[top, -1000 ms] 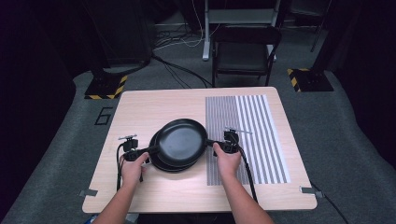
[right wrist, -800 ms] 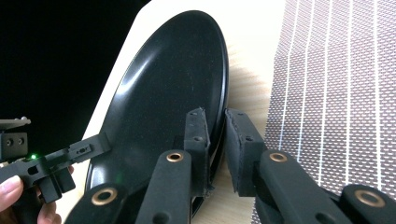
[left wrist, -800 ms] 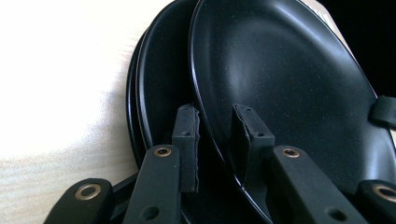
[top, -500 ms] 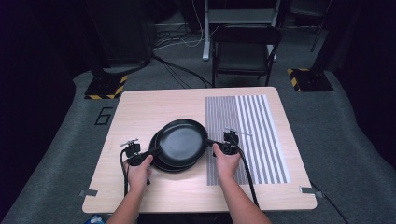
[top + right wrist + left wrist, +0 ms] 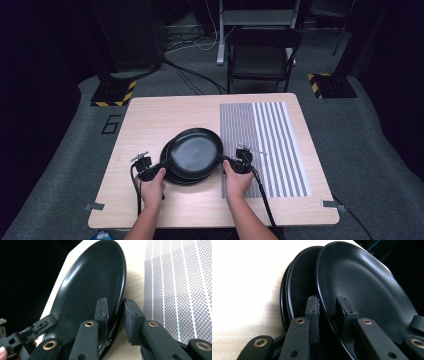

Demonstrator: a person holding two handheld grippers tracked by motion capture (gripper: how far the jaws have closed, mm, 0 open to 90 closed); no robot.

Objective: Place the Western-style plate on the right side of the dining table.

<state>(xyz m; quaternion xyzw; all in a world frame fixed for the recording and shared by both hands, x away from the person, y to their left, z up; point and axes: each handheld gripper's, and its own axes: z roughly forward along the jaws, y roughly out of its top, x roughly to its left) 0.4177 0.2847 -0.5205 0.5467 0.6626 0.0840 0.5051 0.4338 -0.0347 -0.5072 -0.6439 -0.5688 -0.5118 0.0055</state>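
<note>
A black plate (image 5: 196,151) lies tilted on top of a stack of black plates (image 5: 169,175) in the middle of the wooden table (image 5: 160,115). My left gripper (image 5: 162,166) is shut on the top plate's left rim. In the left gripper view, its pads (image 5: 327,307) straddle that plate (image 5: 362,285) above the lower plates (image 5: 297,285). My right gripper (image 5: 226,161) is at the right rim. Its jaws have just been opening. In the right gripper view, the rim of the plate (image 5: 95,277) still sits between its fingertips (image 5: 115,307), with a sliver of wood showing beside the outer pad.
A grey striped mat (image 5: 270,145) covers the table's right part, right beside my right gripper, and it appears in the right gripper view too (image 5: 180,285). A black chair (image 5: 262,55) stands beyond the far edge. Cables trail from both grippers toward the near edge.
My right hand has slid slightly toward the near edge at the plate's rim. The left hand and the plates have hardly moved.
</note>
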